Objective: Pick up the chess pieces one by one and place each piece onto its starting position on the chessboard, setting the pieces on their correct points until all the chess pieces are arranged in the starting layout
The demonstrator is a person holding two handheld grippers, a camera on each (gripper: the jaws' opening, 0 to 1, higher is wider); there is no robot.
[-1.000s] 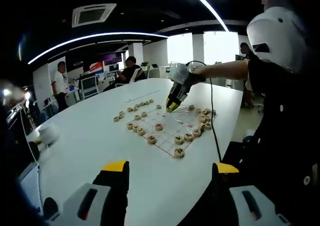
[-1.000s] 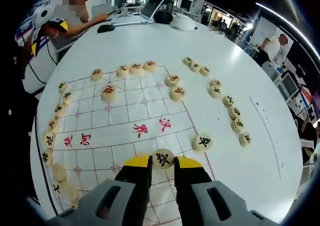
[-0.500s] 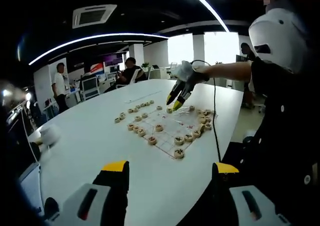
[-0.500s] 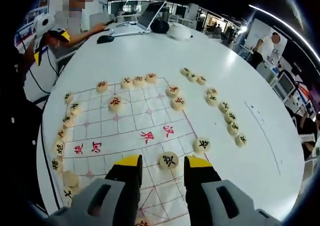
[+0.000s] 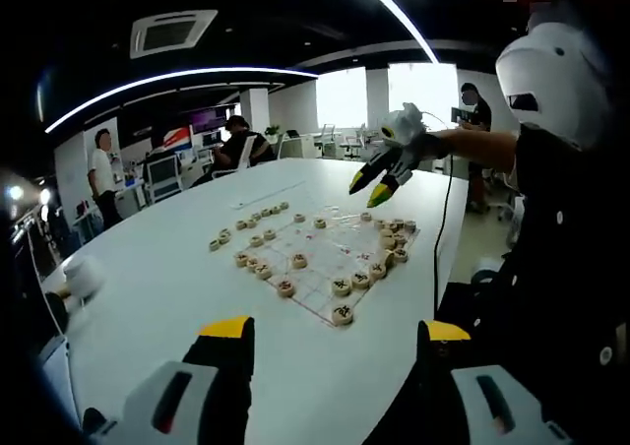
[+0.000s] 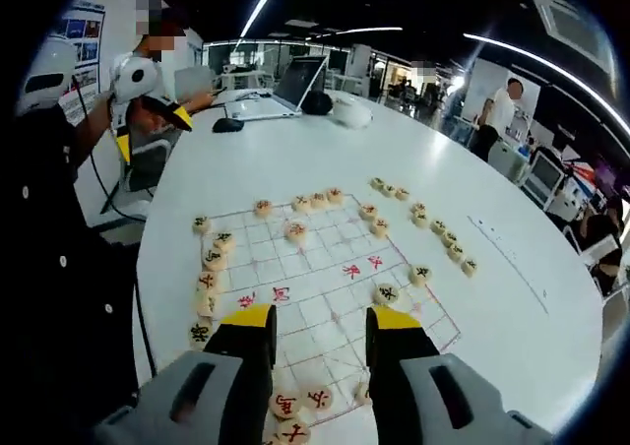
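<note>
Right gripper [image 6: 320, 329]: jaws parted, nothing between them, raised above the near half of the chessboard [image 6: 325, 278]; also seen in the left gripper view [image 5: 375, 182], held in the air over the board's far side.
Chess pieces [image 6: 386, 293]: round wooden discs. One lies on the board just ahead of the right-hand jaw, not touching it; others sit along the board's edges, and a curved row [image 6: 437, 230] lies on the white table [image 6: 512, 297] beside the board.
Left gripper [image 5: 335, 335]: jaws wide apart, empty, well short of the board [image 5: 325, 258].
</note>
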